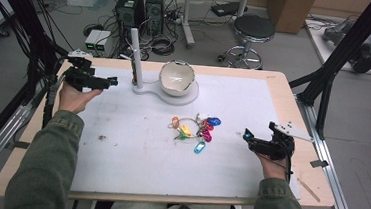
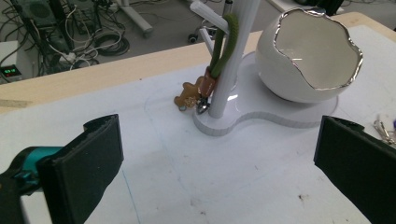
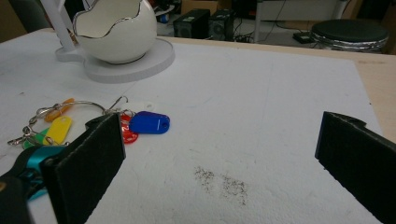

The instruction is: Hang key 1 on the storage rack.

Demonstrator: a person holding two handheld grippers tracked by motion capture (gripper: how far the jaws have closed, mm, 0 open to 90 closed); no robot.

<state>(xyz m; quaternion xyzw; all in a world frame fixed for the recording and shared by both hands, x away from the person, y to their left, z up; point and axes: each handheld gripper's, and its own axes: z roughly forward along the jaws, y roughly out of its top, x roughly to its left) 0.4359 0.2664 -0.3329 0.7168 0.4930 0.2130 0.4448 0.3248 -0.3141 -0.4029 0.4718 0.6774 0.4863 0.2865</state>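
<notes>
Claws first: my left claw (image 2: pixel 217 154) gapes wide and empty just short of the white stand (image 2: pixel 233 60), where a green-looped keychain (image 2: pixel 219 56) already hangs, so I judge that hanging done. My right claw (image 3: pixel 219 158) is wide too, holding nothing. The colourful key-tag bunch (image 1: pixel 196 129) lies mid-tabletop (image 1: pixel 134 150), left to hang.

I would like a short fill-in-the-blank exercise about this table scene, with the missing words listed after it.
1. The green strap hangs on the white ____.
2. The egg-shaped bowl has a ____ rim.
3. The jaws of the left gripper stand ____.
4. Nearest the right gripper, the tag on the key ring is ____.

Missing words: post; silver; open; blue
</notes>
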